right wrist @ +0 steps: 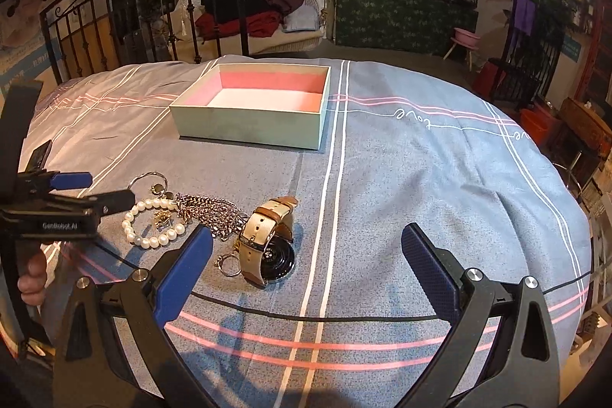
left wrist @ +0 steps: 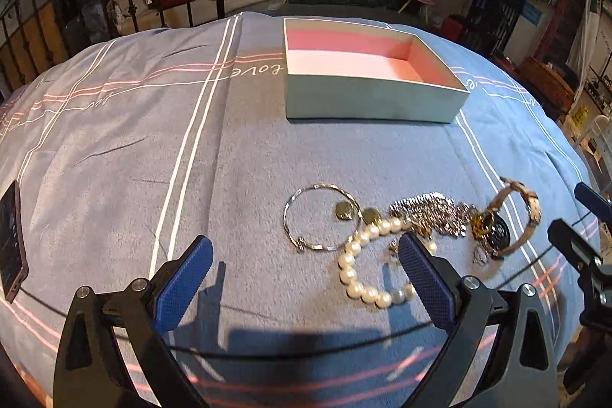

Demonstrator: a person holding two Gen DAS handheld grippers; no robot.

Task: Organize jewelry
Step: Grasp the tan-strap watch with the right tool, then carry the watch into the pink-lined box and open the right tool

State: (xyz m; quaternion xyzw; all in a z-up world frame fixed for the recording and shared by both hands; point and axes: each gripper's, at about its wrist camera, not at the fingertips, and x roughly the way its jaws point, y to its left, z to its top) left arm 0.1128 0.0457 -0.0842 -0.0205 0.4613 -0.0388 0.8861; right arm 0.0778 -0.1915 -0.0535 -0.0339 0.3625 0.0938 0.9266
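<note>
An open pale-green box (left wrist: 367, 94) with a pink inside stands empty on the bed, also in the right wrist view (right wrist: 248, 129). A jewelry pile lies nearer: a silver bangle (left wrist: 294, 217), a pearl bracelet (left wrist: 355, 278) (right wrist: 132, 234), a silver chain heap (left wrist: 432, 213) (right wrist: 208, 211) and a tan-strap watch (left wrist: 508, 220) (right wrist: 267, 239). My left gripper (left wrist: 302, 274) is open, low over the bedding, its right finger over the pearls. My right gripper (right wrist: 306, 266) is open just right of the watch.
The bed has a blue-grey cover (left wrist: 153, 140) with white and pink stripes. A phone (left wrist: 11, 251) lies at its left edge. A black iron bed frame (right wrist: 153, 6) and a cluttered room lie beyond.
</note>
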